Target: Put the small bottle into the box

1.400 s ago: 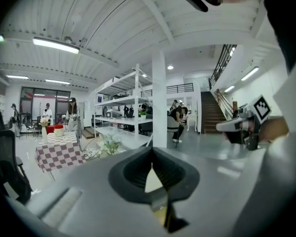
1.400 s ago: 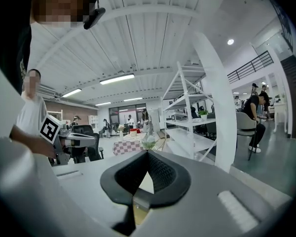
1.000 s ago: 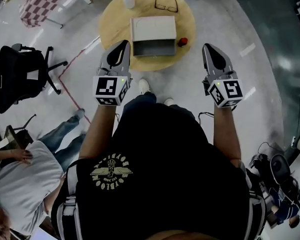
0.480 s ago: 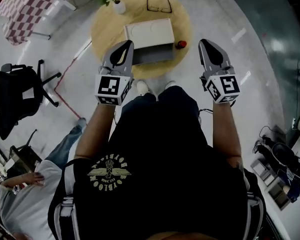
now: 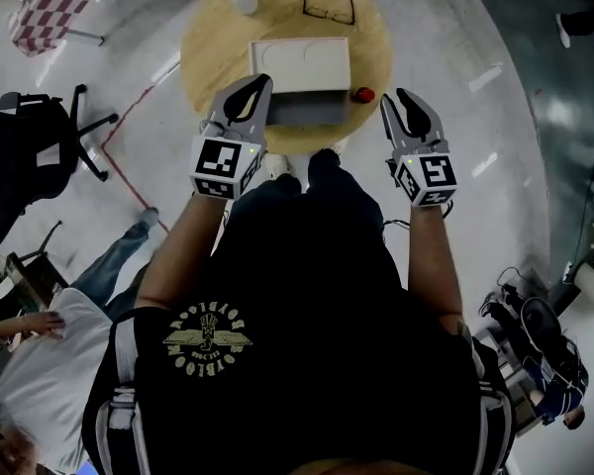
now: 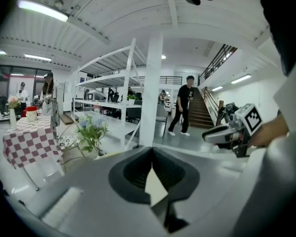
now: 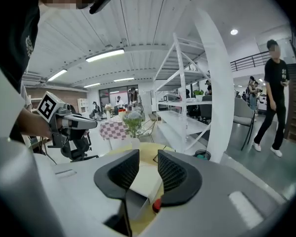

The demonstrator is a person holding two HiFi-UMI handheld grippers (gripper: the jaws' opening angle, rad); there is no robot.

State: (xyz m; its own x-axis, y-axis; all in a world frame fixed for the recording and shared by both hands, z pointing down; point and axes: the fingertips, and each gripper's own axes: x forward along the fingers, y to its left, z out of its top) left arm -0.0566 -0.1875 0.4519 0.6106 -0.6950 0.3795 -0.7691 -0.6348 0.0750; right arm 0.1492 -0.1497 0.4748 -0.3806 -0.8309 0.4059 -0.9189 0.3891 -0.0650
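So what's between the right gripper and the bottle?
Head view: only bare table before the small bottle; the right gripper's empty jaws have just been opening.

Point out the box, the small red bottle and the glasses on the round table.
box [image 5: 300,65]: head view, its pale top.
small red bottle [image 5: 363,95]: head view, its red body.
glasses [image 5: 329,6]: head view, centre of the frame.

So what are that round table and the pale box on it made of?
The round table looks like light wood or veneer: a matte, warm yellowish top. The box seems to be matte white cardboard or thin plastic; its plain flat lid leaves that open.
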